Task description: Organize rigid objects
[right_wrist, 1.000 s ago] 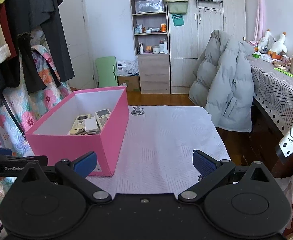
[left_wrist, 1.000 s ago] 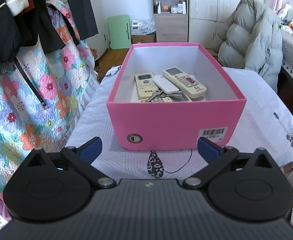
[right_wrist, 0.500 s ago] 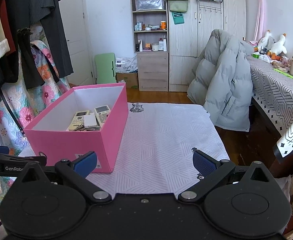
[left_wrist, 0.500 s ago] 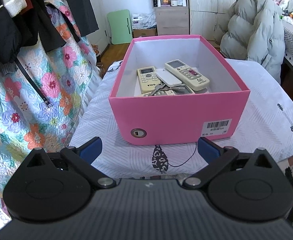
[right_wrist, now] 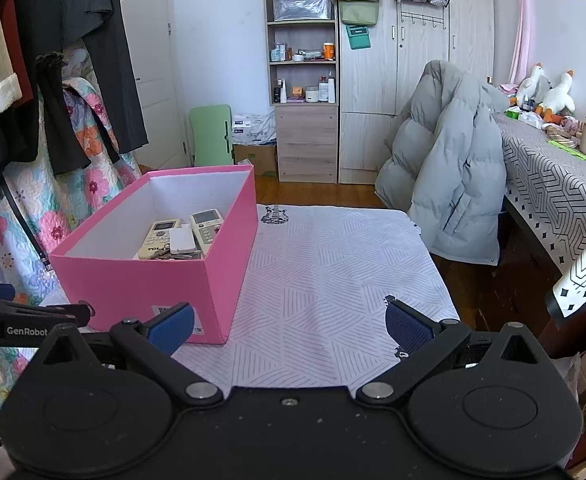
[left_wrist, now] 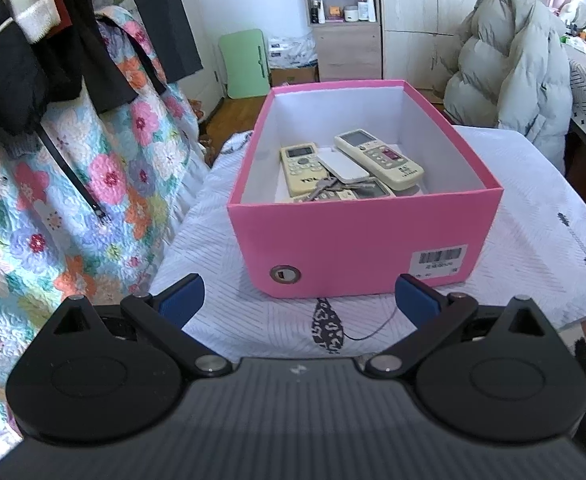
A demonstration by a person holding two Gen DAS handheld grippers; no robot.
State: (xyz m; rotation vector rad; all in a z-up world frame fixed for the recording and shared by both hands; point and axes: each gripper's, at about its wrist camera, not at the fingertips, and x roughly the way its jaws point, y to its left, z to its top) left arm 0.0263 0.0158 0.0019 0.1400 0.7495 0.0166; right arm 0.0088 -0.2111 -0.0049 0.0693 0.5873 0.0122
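Sitting on the left part of the cloth-covered worktop [right_wrist: 333, 280], the pink box [left_wrist: 365, 240] is open at the top and holds the sorted things: two cream remote controls, one [left_wrist: 303, 168] on the left and a longer one [left_wrist: 377, 158] on the right, a flat white remote [left_wrist: 343, 166] lying across the gap between them, and a bunch of keys [left_wrist: 329, 190] against the near wall. More of the pile is hidden behind that wall. A barcode sticker [left_wrist: 439, 260] and a small metal eyelet [left_wrist: 285, 274] show on the box's near face.

Both tongs are spread wide and hold nothing. The left tongs [left_wrist: 299, 300] hang just in front of the box's near face, above the cloth. The right tongs [right_wrist: 289, 324] hover over the bare cloth to the right of the box, their left pad close to its near corner.

A grey puffer jacket [right_wrist: 449, 176] hangs beyond the worktop, and a flowered quilt [left_wrist: 53, 200] hangs to the left.
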